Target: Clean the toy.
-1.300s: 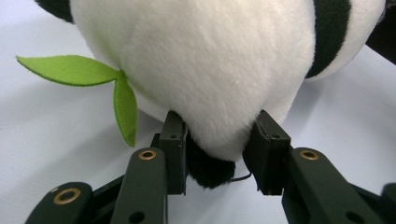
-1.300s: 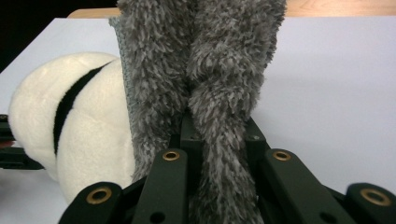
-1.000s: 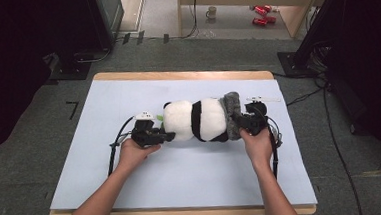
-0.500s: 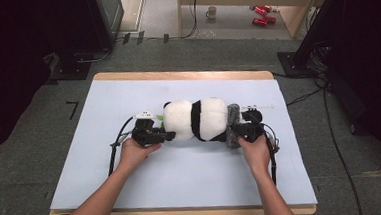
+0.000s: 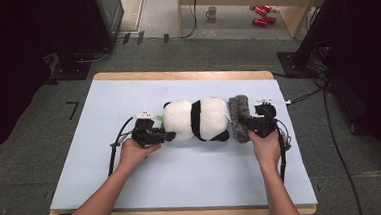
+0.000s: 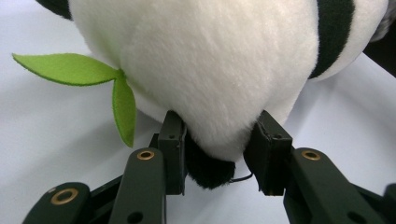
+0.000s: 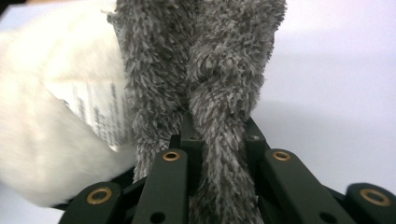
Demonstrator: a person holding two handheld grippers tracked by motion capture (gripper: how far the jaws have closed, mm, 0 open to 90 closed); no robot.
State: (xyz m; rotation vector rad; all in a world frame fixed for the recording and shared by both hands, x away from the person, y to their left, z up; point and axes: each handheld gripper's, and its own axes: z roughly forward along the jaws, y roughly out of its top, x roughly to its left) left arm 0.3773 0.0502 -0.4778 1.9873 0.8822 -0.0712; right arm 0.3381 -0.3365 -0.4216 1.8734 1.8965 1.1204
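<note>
**On the bench: panda held at both ends**

Across the middle of the pale blue bench (image 5: 183,188) lies your black-and-white plush panda toy (image 5: 197,119), on its side. Your left gripper (image 6: 217,147) has its jaws pressed on the panda's white end, just beside a green felt leaf (image 6: 93,79). Your right gripper (image 7: 219,140) is clamped on the shaggy grey cloth (image 5: 239,118) touching the panda's other end.

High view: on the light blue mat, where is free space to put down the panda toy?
Free patches on the light blue table mat: the far strip behind the black-and-white plush panda, the left part, and the near strip between the forearms. Crowded: the middle row, with left gripper, panda, fuzzy grey cloth and right gripper.
</note>
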